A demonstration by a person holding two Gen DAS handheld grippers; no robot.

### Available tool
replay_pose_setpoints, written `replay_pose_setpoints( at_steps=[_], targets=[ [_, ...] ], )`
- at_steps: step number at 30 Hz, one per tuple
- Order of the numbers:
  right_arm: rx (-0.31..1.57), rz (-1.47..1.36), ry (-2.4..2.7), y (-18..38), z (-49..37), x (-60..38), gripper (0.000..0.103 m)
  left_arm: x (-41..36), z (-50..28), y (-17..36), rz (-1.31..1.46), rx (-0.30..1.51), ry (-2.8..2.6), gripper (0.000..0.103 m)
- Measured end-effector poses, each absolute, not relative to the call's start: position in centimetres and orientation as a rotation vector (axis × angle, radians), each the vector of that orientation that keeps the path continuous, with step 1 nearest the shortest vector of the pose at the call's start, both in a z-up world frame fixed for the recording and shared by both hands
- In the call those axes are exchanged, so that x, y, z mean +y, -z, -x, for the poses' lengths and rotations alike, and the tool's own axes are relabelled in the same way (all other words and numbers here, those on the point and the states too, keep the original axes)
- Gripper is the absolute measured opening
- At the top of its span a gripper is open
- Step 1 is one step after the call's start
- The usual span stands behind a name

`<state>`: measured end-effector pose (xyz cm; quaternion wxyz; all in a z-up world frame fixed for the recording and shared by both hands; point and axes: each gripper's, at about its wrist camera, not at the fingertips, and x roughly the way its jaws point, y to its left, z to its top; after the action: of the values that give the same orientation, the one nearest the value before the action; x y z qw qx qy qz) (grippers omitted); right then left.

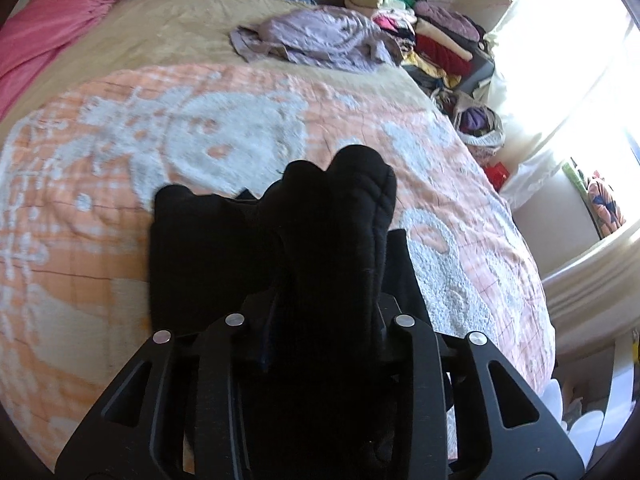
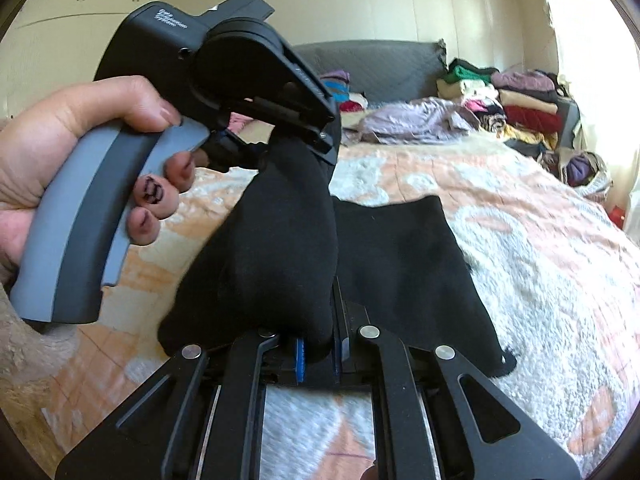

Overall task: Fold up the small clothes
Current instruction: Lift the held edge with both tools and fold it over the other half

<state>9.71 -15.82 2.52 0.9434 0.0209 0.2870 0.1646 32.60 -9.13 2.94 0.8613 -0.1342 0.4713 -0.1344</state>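
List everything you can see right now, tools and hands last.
black garment: one, black, held up over the bed by both tools
bedspread: one, orange and white, covering the bed
lilac garment: one, crumpled, far side of bed
folded clothes stack: one pile, mixed colours, far right by the window
pink blanket: one, far left
left tool: black, shut on the garment
right tool: black, blue pads, shut on the garment
left hand: gripping the grey handle

Both wrist views close above bedspread (image 1: 100,208), facing headboard; share clothes pile (image 2: 520,100).
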Motion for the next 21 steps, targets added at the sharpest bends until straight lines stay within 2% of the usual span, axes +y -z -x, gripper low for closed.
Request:
replay_pose_setpoints(
  at_steps=[6, 9, 11, 13, 15, 18, 20, 21],
  targets=[
    [0.662, -0.197, -0.385, -0.9, -10.8, -18.7, 0.008, -12.0, -33.8, -1.3, 0.246, 1.020, 0.282, 0.035],
    [0.699, -0.301, -0.415, -0.4, -11.3, -20.0, 0.009, -12.7, -34.3, -0.5, 0.248, 1.033, 0.298, 0.048],
    [0.719, -0.360, -0.427, 0.0, -11.4, -20.8, 0.009, -12.7, -34.2, -0.6, 0.296, 1.019, 0.353, 0.068],
    [0.741, -0.415, -0.434, 0.6, -11.5, -21.5, 0.009, -12.3, -33.8, -0.9, 0.343, 1.014, 0.400, 0.073],
    [0.759, -0.465, -0.456, 1.1, -11.6, -22.2, 0.010, -11.7, -33.2, -1.3, 0.366, 0.991, 0.411, 0.073],
    [0.785, -0.526, -0.507, 1.2, -11.9, -22.9, 0.022, -9.6, -32.0, -2.3, 0.366, 0.940, 0.370, 0.073],
    [0.799, -0.573, -0.544, 1.0, -12.5, -23.6, 0.042, -7.7, -31.1, -2.4, 0.338, 0.917, 0.309, 0.073],
    [0.804, -0.590, -0.558, 0.9, -12.8, -23.8, 0.045, -7.1, -30.9, -2.3, 0.329, 0.913, 0.290, 0.073]
  ],
)
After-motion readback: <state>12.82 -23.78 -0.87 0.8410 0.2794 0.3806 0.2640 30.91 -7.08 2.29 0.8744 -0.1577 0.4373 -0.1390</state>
